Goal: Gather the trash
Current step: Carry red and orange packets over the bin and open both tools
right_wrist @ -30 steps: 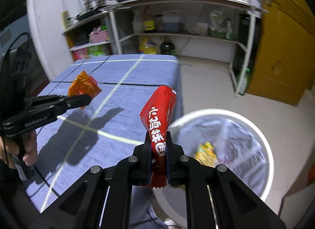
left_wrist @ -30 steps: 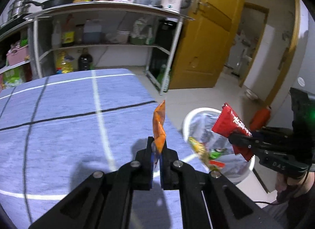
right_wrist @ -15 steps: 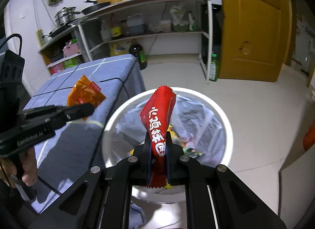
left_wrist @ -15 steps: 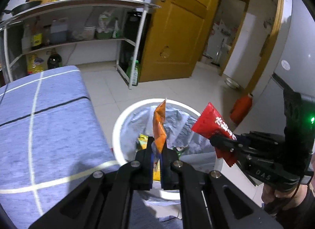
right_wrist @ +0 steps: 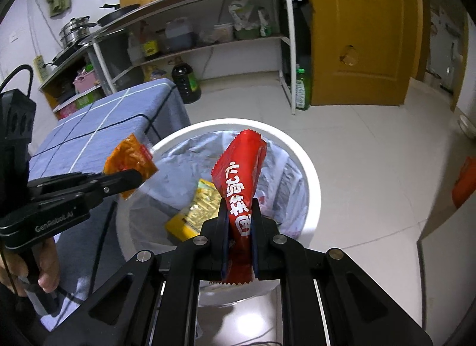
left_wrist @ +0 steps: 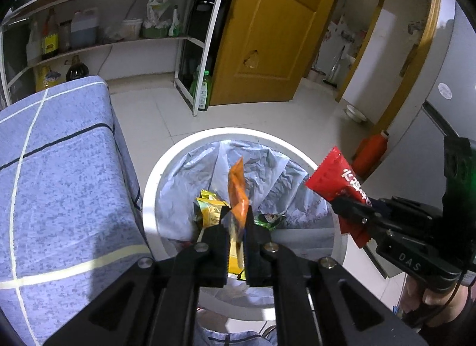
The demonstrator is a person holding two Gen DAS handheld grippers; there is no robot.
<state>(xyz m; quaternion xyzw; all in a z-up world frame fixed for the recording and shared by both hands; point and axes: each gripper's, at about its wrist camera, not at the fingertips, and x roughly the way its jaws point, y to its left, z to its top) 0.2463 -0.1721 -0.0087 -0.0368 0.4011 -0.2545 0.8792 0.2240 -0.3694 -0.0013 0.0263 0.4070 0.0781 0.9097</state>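
My left gripper (left_wrist: 236, 221) is shut on an orange snack wrapper (left_wrist: 237, 191) and holds it upright over the white trash bin (left_wrist: 178, 149). The same wrapper shows in the right wrist view (right_wrist: 131, 160), at the bin's left rim. My right gripper (right_wrist: 240, 212) is shut on a red snack wrapper (right_wrist: 239, 173) over the bin (right_wrist: 311, 173); the wrapper also shows in the left wrist view (left_wrist: 336, 176), at the bin's right rim. The bin has a clear liner and holds yellow and green wrappers (left_wrist: 209, 209).
A table with a blue checked cloth (left_wrist: 59, 182) stands left of the bin. A metal shelf rack (left_wrist: 119, 18) with bottles and a kettle lines the back wall. A yellow door (left_wrist: 267, 33) is behind. An orange-red bottle (left_wrist: 370, 152) stands on the floor at right.
Both grippers moved from the table side to above the bin, still holding their wrappers. The bin now lies directly under both.
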